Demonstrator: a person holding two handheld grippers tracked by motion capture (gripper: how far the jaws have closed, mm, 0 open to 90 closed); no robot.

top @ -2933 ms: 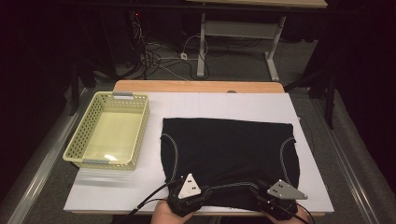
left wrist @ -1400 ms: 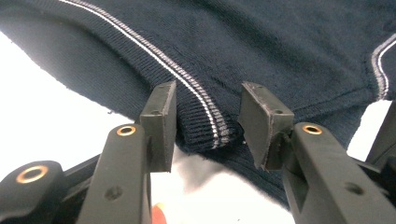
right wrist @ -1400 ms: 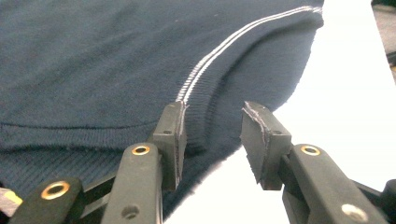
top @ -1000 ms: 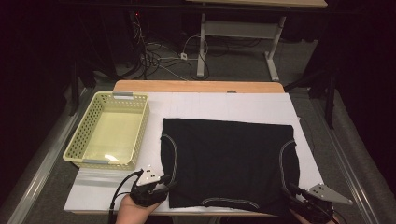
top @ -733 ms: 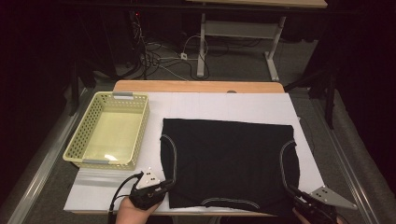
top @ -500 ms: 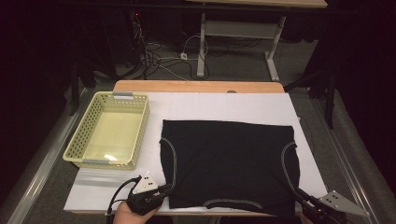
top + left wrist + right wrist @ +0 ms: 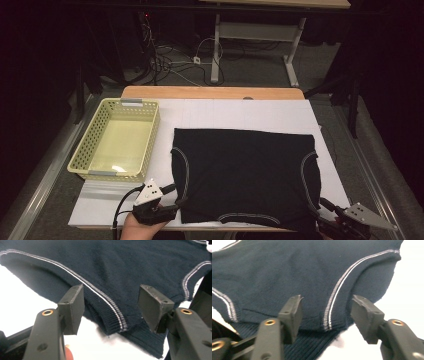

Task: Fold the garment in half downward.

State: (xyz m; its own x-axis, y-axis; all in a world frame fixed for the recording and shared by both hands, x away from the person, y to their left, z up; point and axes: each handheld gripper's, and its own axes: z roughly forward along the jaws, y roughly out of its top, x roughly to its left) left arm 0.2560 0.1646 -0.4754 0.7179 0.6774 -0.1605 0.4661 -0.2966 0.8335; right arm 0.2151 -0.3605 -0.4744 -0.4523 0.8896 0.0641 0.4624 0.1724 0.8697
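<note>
A black garment (image 7: 245, 172) with pale stitched seams is lying folded flat on the white table (image 7: 240, 112), just to the right of the yellow basket (image 7: 117, 140), which is sitting at the garment's far left side without touching it. The left gripper (image 7: 170, 202) is hovering at the garment's near left corner, held by a hand (image 7: 137, 230) at the table's near edge; its jaws have just been opening and are now standing apart, with the seamed corner of the garment (image 7: 117, 317) lying between them but not pressed by either pad. The right gripper (image 7: 327, 207) is sitting at the garment's near right corner, its grey plate jutting out past the cloth; its jaws have likewise just been opening and are gaping apart, straddling the striped hem (image 7: 332, 312) of the garment without clamping it
</note>
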